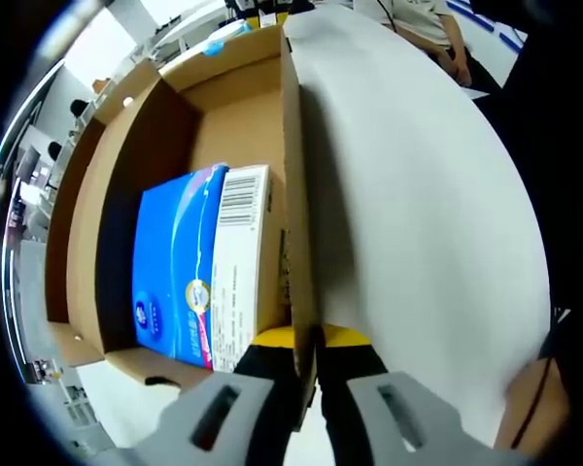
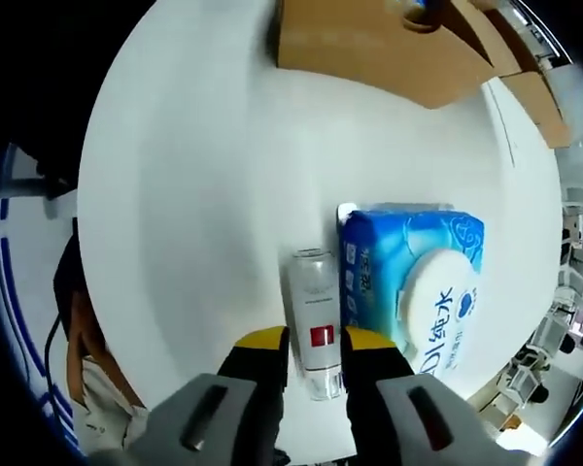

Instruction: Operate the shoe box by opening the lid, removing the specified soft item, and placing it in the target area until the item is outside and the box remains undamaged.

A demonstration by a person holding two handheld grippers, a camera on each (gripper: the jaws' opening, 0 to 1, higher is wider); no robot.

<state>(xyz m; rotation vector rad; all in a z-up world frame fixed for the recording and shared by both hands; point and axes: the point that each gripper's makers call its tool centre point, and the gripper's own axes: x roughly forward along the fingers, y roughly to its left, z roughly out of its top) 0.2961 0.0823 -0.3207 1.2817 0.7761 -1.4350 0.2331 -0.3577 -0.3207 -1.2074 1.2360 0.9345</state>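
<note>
- In the left gripper view, my left gripper [image 1: 306, 340] had its yellow-tipped jaws closed narrowly on the side wall of the open cardboard shoe box [image 1: 296, 146], at the lower centre of the frame.
- A blue tissue pack [image 1: 199, 267] lay inside the box, left of the pinched wall.
- In the right gripper view, my right gripper [image 2: 316, 351] clasped a small clear bottle [image 2: 316, 316] with a red label, lying on the white table [image 2: 194, 194].
- A blue wet-wipes pack [image 2: 418, 286] lay just right of the bottle; the box corner [image 2: 389, 49] showed at the upper frame.
</note>
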